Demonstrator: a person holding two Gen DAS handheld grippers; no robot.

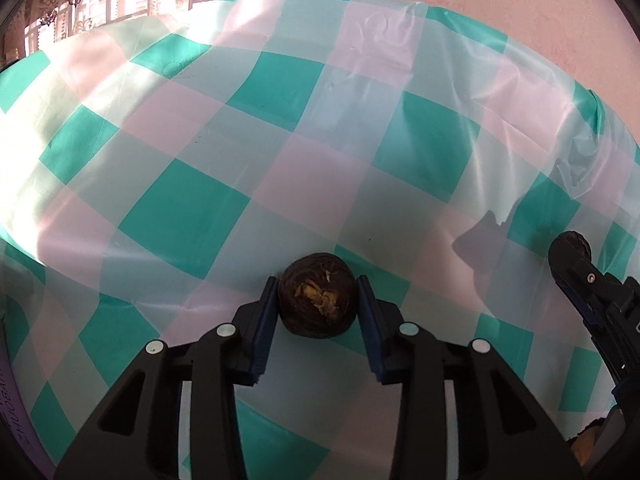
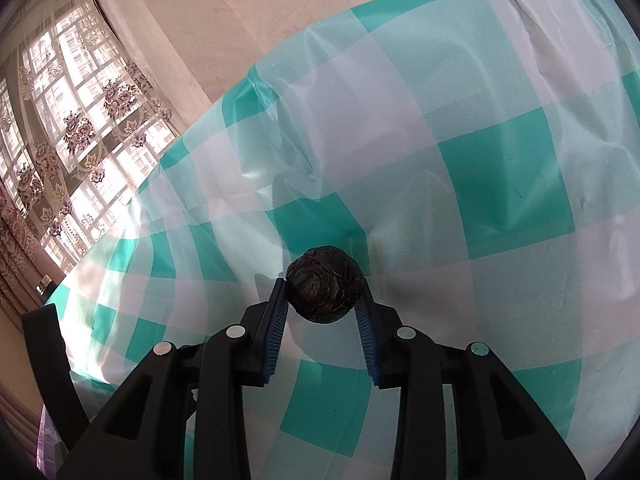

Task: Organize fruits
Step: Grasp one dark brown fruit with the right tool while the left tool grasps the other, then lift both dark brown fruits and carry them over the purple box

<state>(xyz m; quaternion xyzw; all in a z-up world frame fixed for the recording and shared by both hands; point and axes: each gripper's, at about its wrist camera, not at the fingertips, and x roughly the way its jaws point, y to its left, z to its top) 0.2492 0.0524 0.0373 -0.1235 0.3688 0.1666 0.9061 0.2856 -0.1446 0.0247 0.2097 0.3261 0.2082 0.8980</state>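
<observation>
Right gripper (image 1: 570,248) half cut off at left view's edge. Left gripper (image 1: 318,300) clamps dark round fruit (image 1: 318,300) (peel torn, yellow inside) above checked cloth (image 1: 180,208); right clamps wrinkled fruit (image 2: 324,290).

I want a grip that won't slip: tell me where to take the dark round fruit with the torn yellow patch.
Grip the dark round fruit across its widest middle, one pad on each side, coming from the near side as the left gripper does now. It is nearly spherical, so off-centre pads would likely squeeze it out. Keep off the torn patch.
</observation>
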